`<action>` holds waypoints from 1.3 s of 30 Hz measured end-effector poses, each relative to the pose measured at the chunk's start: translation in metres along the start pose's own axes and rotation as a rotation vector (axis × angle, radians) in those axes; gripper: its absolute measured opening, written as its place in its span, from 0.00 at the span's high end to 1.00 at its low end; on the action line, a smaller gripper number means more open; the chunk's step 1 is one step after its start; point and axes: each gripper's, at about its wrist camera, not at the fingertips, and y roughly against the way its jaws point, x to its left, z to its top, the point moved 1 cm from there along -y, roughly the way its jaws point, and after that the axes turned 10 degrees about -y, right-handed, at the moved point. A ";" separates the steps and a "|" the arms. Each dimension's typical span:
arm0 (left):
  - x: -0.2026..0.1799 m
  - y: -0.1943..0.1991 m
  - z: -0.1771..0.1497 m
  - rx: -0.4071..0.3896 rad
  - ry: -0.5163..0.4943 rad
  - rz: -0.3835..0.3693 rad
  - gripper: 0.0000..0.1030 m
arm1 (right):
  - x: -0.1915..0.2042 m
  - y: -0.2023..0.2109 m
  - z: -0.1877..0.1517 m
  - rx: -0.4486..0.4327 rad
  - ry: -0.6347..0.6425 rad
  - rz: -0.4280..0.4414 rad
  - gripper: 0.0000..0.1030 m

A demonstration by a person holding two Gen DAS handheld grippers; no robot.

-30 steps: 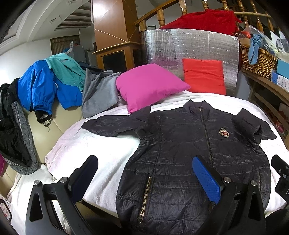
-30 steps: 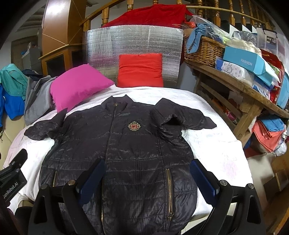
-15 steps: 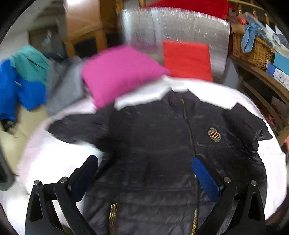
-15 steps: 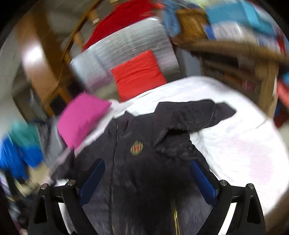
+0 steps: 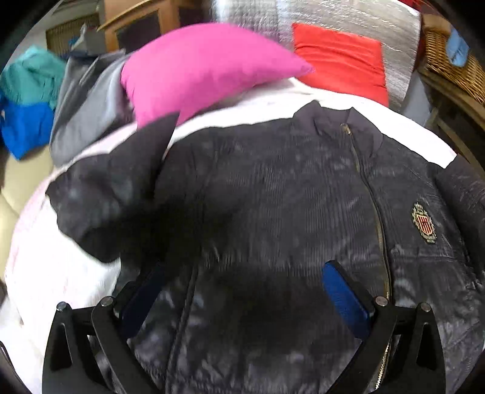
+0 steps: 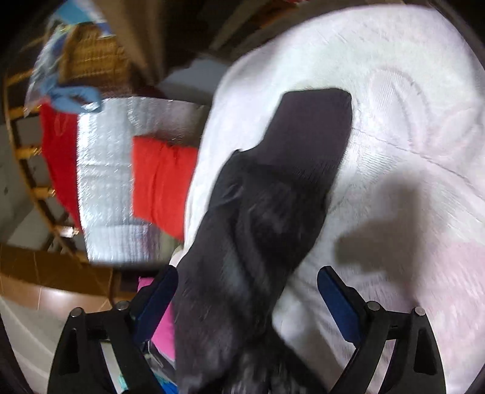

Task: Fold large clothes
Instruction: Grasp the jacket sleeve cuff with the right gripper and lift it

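My left gripper (image 5: 242, 291) is spread wide over the jacket (image 5: 288, 212), which lies front up, zipped, on the white cover (image 5: 60, 272); badge (image 5: 424, 222) at its chest, one sleeve (image 5: 112, 194) reaching toward the pink pillow (image 5: 197, 66). Behind: red pillow (image 5: 339, 60) against a foil panel (image 5: 303, 15), grey garment (image 5: 85, 103), teal and blue clothes (image 5: 27, 100) on the far side, wicker basket (image 5: 448, 54) on a wooden shelf. My right gripper (image 6: 245, 300) is also parted, over the other sleeve (image 6: 266, 212), which lies flat on the cover (image 6: 409, 106); I can't tell if the fingers touch it. View tilted and blurred; gripper shadow falls on the cover.
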 end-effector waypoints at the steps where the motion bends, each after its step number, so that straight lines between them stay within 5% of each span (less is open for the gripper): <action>1: 0.001 0.000 0.002 -0.004 -0.003 0.005 0.00 | 0.002 -0.005 0.004 -0.004 -0.003 -0.009 0.14; 5: 0.009 -0.008 0.004 0.020 0.009 -0.005 0.00 | 0.020 -0.020 0.011 -0.037 0.077 -0.040 0.39; 8: 0.016 -0.014 0.004 0.040 0.006 -0.001 0.00 | 0.027 -0.023 0.009 -0.061 0.114 -0.074 0.74; 11: 0.027 -0.010 0.003 0.029 0.010 0.034 0.00 | 0.057 -0.014 -0.012 -0.117 0.239 -0.086 0.81; 19: 0.070 0.016 -0.003 -0.055 0.067 0.109 0.00 | 0.138 -0.010 -0.140 -0.018 0.645 0.035 0.81; 25: 0.099 0.024 -0.020 -0.075 0.123 0.157 0.00 | 0.117 -0.054 -0.246 0.276 0.765 0.016 0.76; 27: 0.107 0.026 -0.026 -0.074 0.155 0.148 0.00 | 0.103 -0.066 -0.273 0.391 0.753 0.008 0.49; 28: 0.109 0.028 -0.029 -0.076 0.165 0.144 0.00 | 0.094 -0.065 -0.283 0.434 0.736 0.017 0.26; 29: 0.112 0.029 -0.031 -0.081 0.175 0.139 0.00 | 0.089 -0.063 -0.296 0.474 0.729 0.036 0.21; 35: 0.110 0.038 -0.033 -0.112 0.178 0.145 0.00 | 0.070 -0.016 -0.317 0.601 0.866 0.060 0.21; 39: 0.090 0.043 -0.031 -0.145 0.174 0.073 0.00 | 0.077 0.036 -0.275 0.413 0.879 0.104 0.20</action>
